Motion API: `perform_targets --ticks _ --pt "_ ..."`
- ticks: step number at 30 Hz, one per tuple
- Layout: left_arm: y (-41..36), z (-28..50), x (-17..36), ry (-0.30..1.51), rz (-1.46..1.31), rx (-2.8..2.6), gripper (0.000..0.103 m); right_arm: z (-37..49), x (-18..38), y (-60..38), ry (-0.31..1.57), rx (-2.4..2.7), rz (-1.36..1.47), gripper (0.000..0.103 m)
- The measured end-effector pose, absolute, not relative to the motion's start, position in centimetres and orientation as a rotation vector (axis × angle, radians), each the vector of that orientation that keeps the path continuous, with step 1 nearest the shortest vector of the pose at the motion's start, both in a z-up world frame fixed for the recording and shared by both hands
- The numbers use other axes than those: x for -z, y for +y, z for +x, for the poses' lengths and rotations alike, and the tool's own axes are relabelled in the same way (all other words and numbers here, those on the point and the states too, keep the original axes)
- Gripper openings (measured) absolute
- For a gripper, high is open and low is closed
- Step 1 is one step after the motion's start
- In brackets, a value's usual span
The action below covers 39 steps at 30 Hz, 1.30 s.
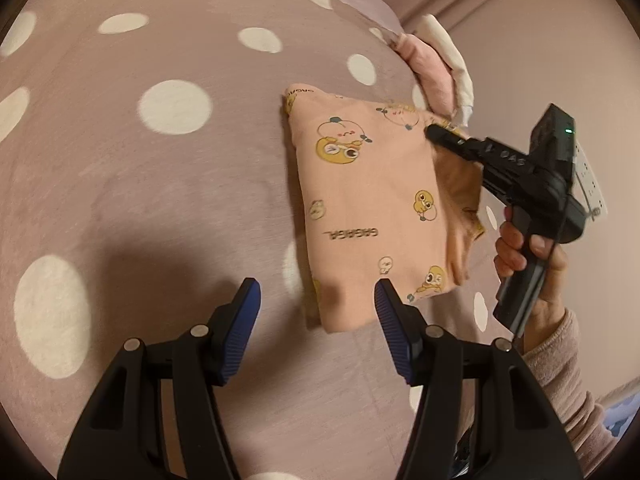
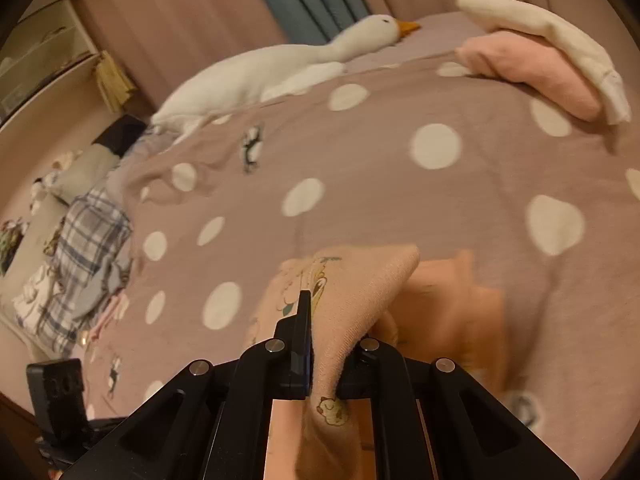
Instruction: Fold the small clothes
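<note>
My right gripper [image 2: 320,344] is clenched on the folded peach garment's [image 1: 372,208] far corner, on the bed [image 1: 160,200]. Left gripper [image 1: 318,312] released, hovering nr the near edge. Risk: lifting one-sided, w/ nothing pinning it, unravels the fold.

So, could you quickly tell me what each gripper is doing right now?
Left gripper: open, holding nothing.
Right gripper: shut on the peach garment.

Peach garment [image 1: 372,208] apparently reads "GAGAGA".
</note>
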<state>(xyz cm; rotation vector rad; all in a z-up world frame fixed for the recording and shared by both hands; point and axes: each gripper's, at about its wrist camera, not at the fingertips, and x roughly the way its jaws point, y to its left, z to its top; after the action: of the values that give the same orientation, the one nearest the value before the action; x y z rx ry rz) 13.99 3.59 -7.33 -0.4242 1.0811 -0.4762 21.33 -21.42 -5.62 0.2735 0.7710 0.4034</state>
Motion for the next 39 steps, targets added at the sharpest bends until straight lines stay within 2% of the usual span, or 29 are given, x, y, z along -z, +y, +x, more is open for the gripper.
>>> perform_targets --ticks 10,12,14,15,20,23,30,33,35,36,37,39 --pt "-2.5 16.2 5.9 1.054 -0.289 0.566 0.059 23.1 10.4 -23.7 0.915 -0.372 0.356 0.009" --pt "-3.8 16.4 6.0 1.047 -0.257 0.583 0.059 23.5 10.5 -23.9 0.922 -0.357 0.372 0.016" --pt "-4.8 16.7 6.6 1.057 -0.224 0.592 0.059 23.6 10.2 -24.1 0.909 -0.327 0.362 0.027" --pt "-5.1 16.9 7.0 1.069 -0.216 0.589 0.059 23.7 9.9 -24.3 0.89 -0.289 0.344 0.028" --pt "-5.0 17.4 9.7 1.125 -0.219 0.586 0.058 23.7 8.6 -25.3 0.822 -0.079 0.228 0.028" --pt "-4.6 17.1 9.4 1.124 -0.232 0.601 0.058 22.6 7.5 -25.5 0.761 -0.046 0.19 0.028" --pt "-2.6 18.8 6.4 1.021 -0.37 0.611 0.058 16.5 6.5 -22.3 0.697 -0.335 0.109 0.028" --pt "-3.0 20.9 6.1 1.015 -0.391 0.577 0.056 14.7 7.6 -21.0 0.727 -0.414 0.082 0.026" --pt "-3.4 22.6 6.6 1.025 -0.407 0.538 0.045 14.2 8.3 -20.4 0.744 -0.433 0.072 0.025" --pt "-3.2 22.9 6.7 1.029 -0.412 0.529 0.035 14.0 8.7 -20.2 0.754 -0.44 0.066 0.024" --pt "-3.4 23.8 7.0 1.034 -0.414 0.511 0.032 13.8 9.1 -20.0 0.764 -0.443 0.058 0.024" --pt "-3.4 25.0 7.8 1.05 -0.409 0.471 0.032 13.5 9.9 -19.7 0.777 -0.43 0.027 0.024"
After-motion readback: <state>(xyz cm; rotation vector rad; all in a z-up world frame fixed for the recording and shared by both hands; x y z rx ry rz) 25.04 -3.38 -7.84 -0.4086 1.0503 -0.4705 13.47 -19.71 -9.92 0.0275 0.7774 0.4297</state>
